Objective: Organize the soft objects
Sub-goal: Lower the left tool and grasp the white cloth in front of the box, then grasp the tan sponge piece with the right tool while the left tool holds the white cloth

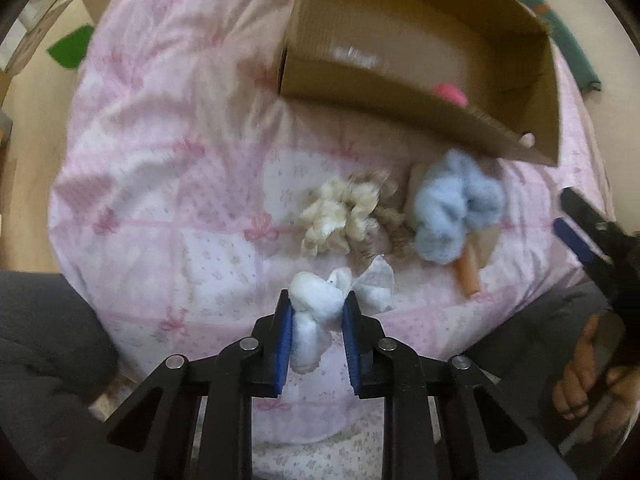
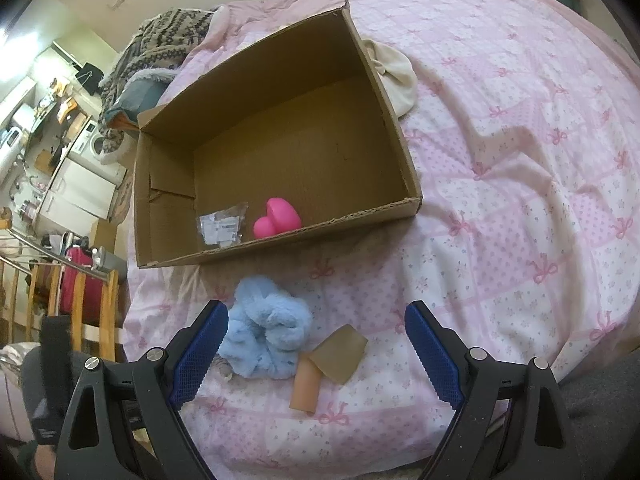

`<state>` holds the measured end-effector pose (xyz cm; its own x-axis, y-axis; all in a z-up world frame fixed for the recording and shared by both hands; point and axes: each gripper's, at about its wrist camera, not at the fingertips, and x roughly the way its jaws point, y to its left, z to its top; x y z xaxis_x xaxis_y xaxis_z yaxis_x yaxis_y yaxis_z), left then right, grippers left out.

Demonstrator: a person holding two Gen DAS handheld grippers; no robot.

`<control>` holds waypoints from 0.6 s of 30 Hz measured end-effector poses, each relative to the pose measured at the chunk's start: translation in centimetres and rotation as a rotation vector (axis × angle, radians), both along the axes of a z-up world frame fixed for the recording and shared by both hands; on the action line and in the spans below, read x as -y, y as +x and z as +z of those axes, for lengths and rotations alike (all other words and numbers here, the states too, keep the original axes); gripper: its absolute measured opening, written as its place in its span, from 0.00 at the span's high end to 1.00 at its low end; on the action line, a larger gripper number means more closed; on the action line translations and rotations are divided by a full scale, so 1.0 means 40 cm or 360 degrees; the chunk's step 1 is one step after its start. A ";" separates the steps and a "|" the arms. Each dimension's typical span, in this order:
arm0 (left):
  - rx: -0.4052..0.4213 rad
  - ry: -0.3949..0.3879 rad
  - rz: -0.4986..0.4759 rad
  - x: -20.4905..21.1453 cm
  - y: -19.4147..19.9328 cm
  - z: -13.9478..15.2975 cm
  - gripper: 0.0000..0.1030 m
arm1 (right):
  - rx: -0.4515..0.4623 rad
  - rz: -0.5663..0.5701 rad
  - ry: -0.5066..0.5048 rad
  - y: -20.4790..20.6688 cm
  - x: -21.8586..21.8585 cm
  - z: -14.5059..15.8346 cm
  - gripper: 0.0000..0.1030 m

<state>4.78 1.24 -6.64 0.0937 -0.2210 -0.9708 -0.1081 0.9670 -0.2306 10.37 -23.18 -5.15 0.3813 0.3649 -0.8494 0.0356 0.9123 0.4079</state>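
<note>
My left gripper (image 1: 316,300) is shut on a white fluffy soft piece (image 1: 310,320), which bulges between the blue pads low over the pink bedspread (image 1: 168,184). A white mesh bow (image 1: 376,284) lies just to its right. Beyond are a cream scrunchie (image 1: 340,212) and a blue fluffy scrunchie (image 1: 456,208). My right gripper (image 2: 316,308) stands open over the blue scrunchie (image 2: 268,328), a tan cylinder (image 2: 306,386) and a tan flat square (image 2: 342,354), with nothing gripped. Behind them an open cardboard box (image 2: 168,216) holds a pink heart (image 2: 276,218) and a clear plastic packet (image 2: 222,228).
A cream cloth (image 2: 394,76) lies behind the box, and a patterned knit pile (image 2: 160,40) sits at the far left of the bed. The bed's left edge drops to a wooden rail (image 2: 80,300). A person's dark trouser leg (image 1: 40,340) and hand (image 1: 580,380) are close by.
</note>
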 end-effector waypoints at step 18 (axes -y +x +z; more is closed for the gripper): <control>0.0289 0.0129 0.0061 -0.017 0.094 0.039 0.80 | -0.0577 -0.0021 0.0169 0.018 0.015 -0.182 0.56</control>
